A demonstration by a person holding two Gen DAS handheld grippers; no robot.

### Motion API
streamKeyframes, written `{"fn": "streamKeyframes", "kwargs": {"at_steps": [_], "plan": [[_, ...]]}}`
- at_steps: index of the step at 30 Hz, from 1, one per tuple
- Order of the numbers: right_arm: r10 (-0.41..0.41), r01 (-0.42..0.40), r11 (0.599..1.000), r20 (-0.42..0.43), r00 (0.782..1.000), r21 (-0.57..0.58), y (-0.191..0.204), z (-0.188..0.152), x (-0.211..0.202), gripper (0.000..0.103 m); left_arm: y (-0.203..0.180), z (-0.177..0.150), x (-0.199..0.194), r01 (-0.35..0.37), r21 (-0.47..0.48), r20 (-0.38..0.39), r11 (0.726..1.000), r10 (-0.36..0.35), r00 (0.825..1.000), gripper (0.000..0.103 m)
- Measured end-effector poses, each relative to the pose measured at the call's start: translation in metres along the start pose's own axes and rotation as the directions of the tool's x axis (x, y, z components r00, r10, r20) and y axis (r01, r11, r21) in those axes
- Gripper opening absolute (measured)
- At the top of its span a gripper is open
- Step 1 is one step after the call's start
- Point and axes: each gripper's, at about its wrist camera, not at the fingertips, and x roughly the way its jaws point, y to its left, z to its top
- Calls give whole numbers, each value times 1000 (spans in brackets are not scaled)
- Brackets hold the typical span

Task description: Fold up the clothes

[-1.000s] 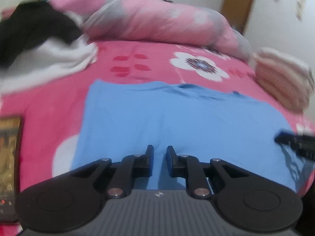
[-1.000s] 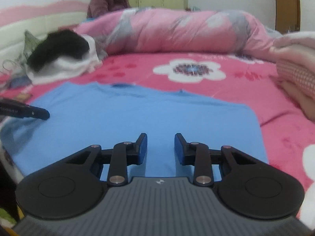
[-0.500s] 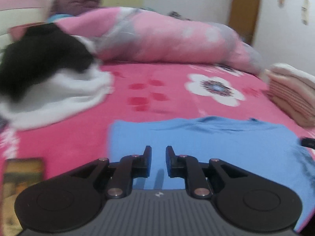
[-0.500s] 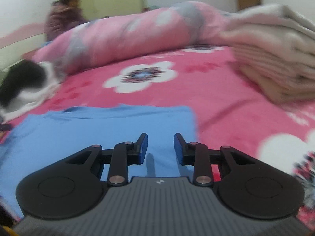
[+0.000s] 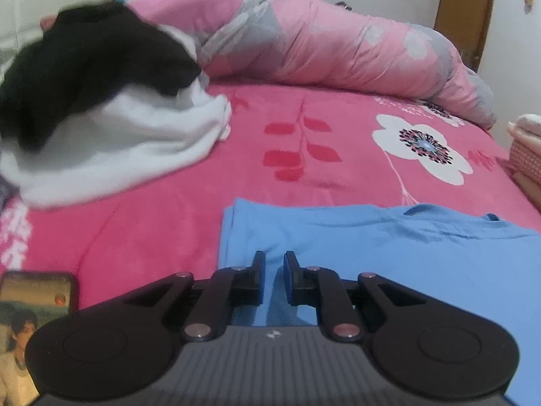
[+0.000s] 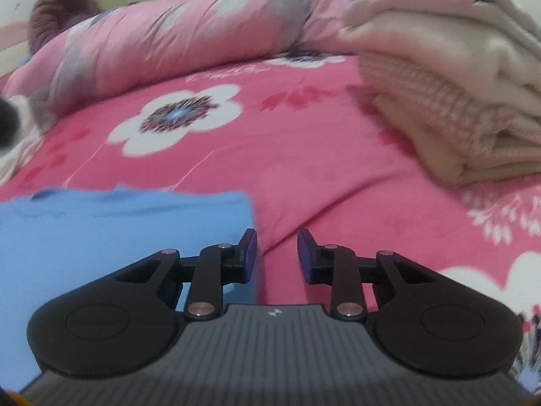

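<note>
Bed: I see a pink flowered bedspread (image 5: 162,223) filling both views.
Quilt: a rolled pink and grey quilt (image 5: 338,44) lies along the far side.
Blue shirt: a blue shirt (image 5: 389,247) lies flat on the bed, at the near edge.
Left gripper (image 5: 274,279): my fingers sit narrowly parted over the shirt's left edge, holding nothing.
Right gripper (image 6: 276,257): my fingers are open wider, the left one over the shirt's right edge (image 6: 135,223).
Left view only: a black and white clothes heap (image 5: 101,101), a phone (image 5: 33,308).
Right view only: folded beige blankets (image 6: 456,84), a seated person (image 6: 61,3).
</note>
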Motion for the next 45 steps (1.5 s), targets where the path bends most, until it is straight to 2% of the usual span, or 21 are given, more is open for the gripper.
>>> {"fn": "streamKeyframes", "kwargs": {"at_steps": [3, 6, 8, 10, 11, 12, 16, 19, 23, 27, 31, 34, 35, 39, 40, 43, 45], "plan": [[118, -117, 992, 21, 993, -41, 18, 4, 0, 27, -14, 1, 0, -2, 71, 23, 997, 0, 1000, 27], [243, -245, 969, -60, 968, -40, 33, 4, 23, 29, -16, 1, 14, -31, 76, -17, 997, 32, 999, 26], [173, -177, 984, -100, 980, -33, 30, 4, 39, 28, -13, 3, 17, -46, 53, -22, 998, 47, 999, 23], [32, -33, 999, -78, 996, -7, 16, 5, 40, 28, -9, 4, 12, -67, 36, -9, 997, 67, 998, 22], [-41, 42, 999, -61, 997, 4, 10, 7, 34, 29, -7, 5, 8, -78, 33, 4, 996, 77, 997, 22], [-78, 78, 997, -40, 996, 13, 5, 8, 26, 29, -6, 5, 2, -82, 31, 21, 996, 81, 996, 23], [36, -36, 999, 34, 999, 12, 6, 0, -23, 29, -5, 5, -27, -45, 29, 85, 999, 42, 995, 26], [217, -215, 972, 15, 976, -96, 36, -21, -50, 30, -11, -1, -44, 6, 40, 90, 999, -10, 996, 32], [306, -313, 932, -66, 950, -184, 51, -68, -70, 30, -19, -17, -50, 35, 38, 33, 999, -36, 999, 31], [156, -157, 984, -17, 988, -88, 13, -80, -93, 30, -27, -31, -59, 62, 56, 3, 997, -63, 998, 32], [-15, 14, 1000, 20, 1000, 25, -27, -91, -116, 31, -38, -40, -72, 80, 85, 12, 993, -81, 997, 32], [72, -75, 997, 95, 993, 30, -14, -91, -129, 31, -51, -49, -78, 95, 106, -8, 990, -95, 995, 35], [118, -118, 993, 108, 987, -11, 2, -90, -127, 31, -56, -53, -79, 100, 114, -19, 988, -99, 995, 35], [258, -249, 957, 45, 965, -145, 54, -103, -108, 30, -75, -70, -79, 112, 144, -78, 983, -102, 992, 40], [257, -249, 951, 26, 966, -182, 62, -107, -104, 30, -78, -74, -78, 103, 152, -86, 983, -90, 992, 43], [181, -174, 961, 14, 983, -213, 54, -120, -108, 30, -83, -81, -81, 81, 184, -86, 980, -66, 994, 48], [121, -115, 979, 30, 992, -170, 34, -121, -122, 29, -84, -81, -83, 72, 189, -89, 979, -56, 994, 50]]}}
